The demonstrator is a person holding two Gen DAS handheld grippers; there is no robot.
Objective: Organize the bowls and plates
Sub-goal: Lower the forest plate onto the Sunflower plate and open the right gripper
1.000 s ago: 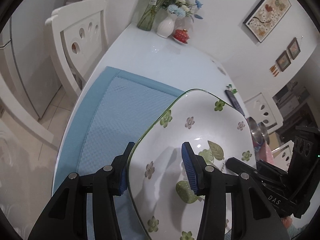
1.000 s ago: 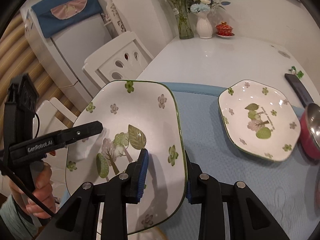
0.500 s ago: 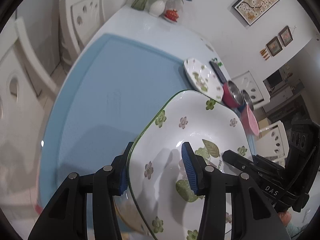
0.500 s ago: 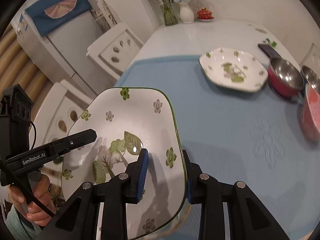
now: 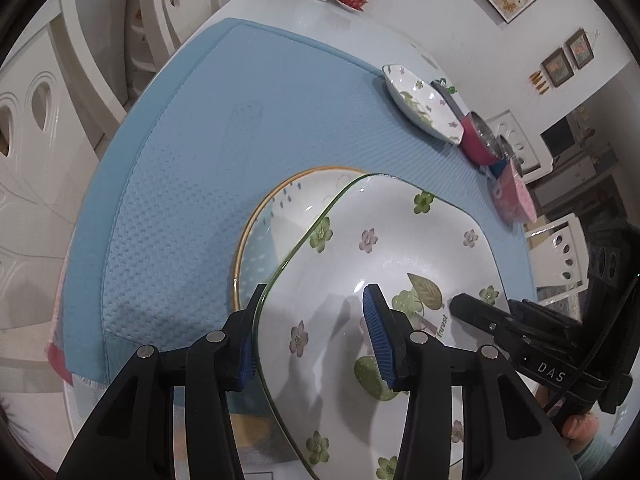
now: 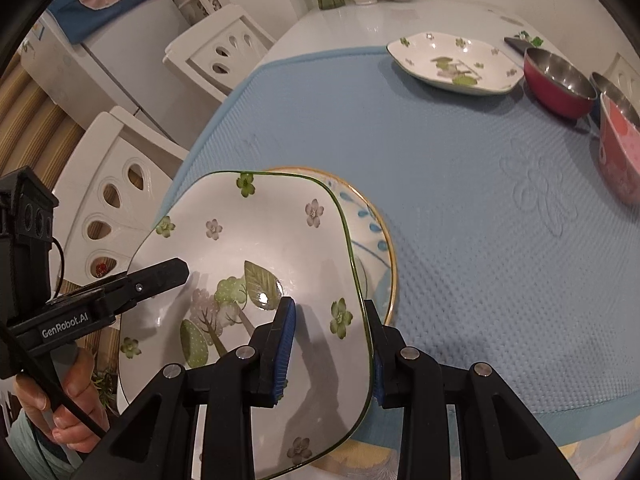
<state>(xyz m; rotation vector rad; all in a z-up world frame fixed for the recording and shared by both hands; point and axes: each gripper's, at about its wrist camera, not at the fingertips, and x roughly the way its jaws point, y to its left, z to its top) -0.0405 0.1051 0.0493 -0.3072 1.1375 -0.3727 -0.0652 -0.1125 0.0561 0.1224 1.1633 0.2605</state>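
A white flowered plate [image 5: 384, 264] [image 6: 248, 264] with a green rim is held by both grippers above a round plate with an orange rim [image 5: 276, 220] [image 6: 376, 248] that lies on the blue mat. My left gripper [image 5: 316, 332] is shut on the flowered plate's left rim, one pad under it and one inside. My right gripper [image 6: 330, 344] is shut on its right rim in the same way. A second flowered plate [image 5: 420, 100] [image 6: 456, 60] rests at the mat's far side.
A red metal bowl [image 6: 560, 80] [image 5: 478, 140], another metal bowl and a pink bowl [image 6: 620, 148] [image 5: 514, 196] stand at the right of the blue mat [image 5: 240, 120]. White chairs [image 6: 132, 200] line the table's left edge. A vase and a red lidded cup stand at the far end.
Both grippers carried the flowered plate back toward the near end of the table and lower. The orange-rimmed plate has come into view beneath it.
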